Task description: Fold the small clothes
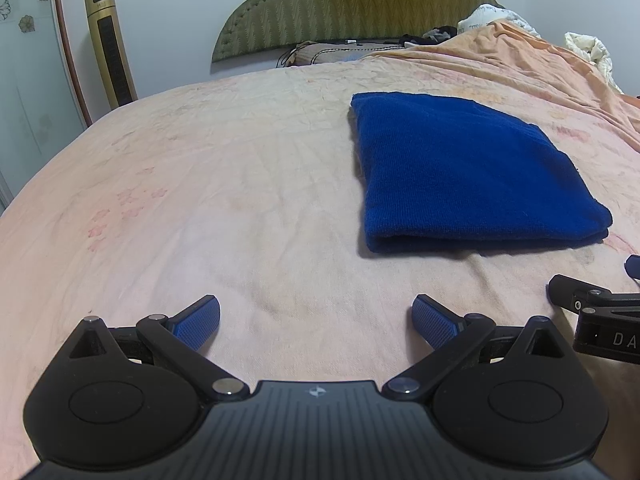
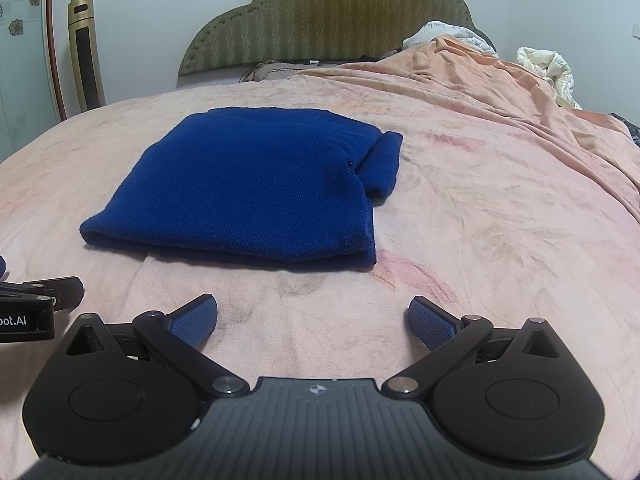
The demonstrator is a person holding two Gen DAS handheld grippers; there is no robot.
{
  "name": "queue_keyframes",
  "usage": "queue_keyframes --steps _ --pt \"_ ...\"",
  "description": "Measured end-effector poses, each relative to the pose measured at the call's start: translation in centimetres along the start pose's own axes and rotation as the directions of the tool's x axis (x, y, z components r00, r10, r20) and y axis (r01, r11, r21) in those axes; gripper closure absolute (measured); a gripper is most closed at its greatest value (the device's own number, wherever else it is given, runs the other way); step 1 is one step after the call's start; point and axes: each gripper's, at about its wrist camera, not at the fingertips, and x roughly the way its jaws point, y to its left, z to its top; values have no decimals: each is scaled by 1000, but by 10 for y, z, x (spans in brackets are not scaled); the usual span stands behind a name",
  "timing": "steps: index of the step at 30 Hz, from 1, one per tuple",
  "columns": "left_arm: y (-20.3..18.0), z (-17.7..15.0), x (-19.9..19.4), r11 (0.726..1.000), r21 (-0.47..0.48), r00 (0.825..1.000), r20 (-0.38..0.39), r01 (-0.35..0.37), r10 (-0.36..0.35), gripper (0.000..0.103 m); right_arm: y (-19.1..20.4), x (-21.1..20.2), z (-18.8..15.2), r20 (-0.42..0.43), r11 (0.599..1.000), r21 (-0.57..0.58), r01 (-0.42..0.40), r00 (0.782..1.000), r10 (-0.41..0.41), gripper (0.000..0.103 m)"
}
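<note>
The sweater (image 2: 240, 184) is made of blue knitted cloth, matt, with a fine ribbed weave. The bed sheet (image 1: 200, 200) is a soft pink cloth, matt and lightly creased, printed with faded flowers. The left tongs (image 1: 316, 322) and right tongs (image 2: 312, 322) are built of matt black plastic with ribbed housings and bright metal pivot pins; their pads (image 2: 192, 322) are covered in blue, finely textured rubber. The headboard (image 1: 352, 0) is upholstered in olive quilted fabric.
</note>
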Motion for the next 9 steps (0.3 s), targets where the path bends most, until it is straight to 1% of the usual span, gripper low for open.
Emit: queue_keyframes --steps 4,7,9 --pt "-1 1 -1 1000 16 1000 17 15 -16 0 0 2 0 -1 1000 0 -5 1000 5 0" --pt "-1 5 -3 999 45 999 34 7 -9 0 -1 2 0 -2 1000 -2 -14 1000 14 0" --pt "7 10 -5 999 52 999 49 7 -10 0 -5 -3 0 14 999 9 -49 999 49 0"
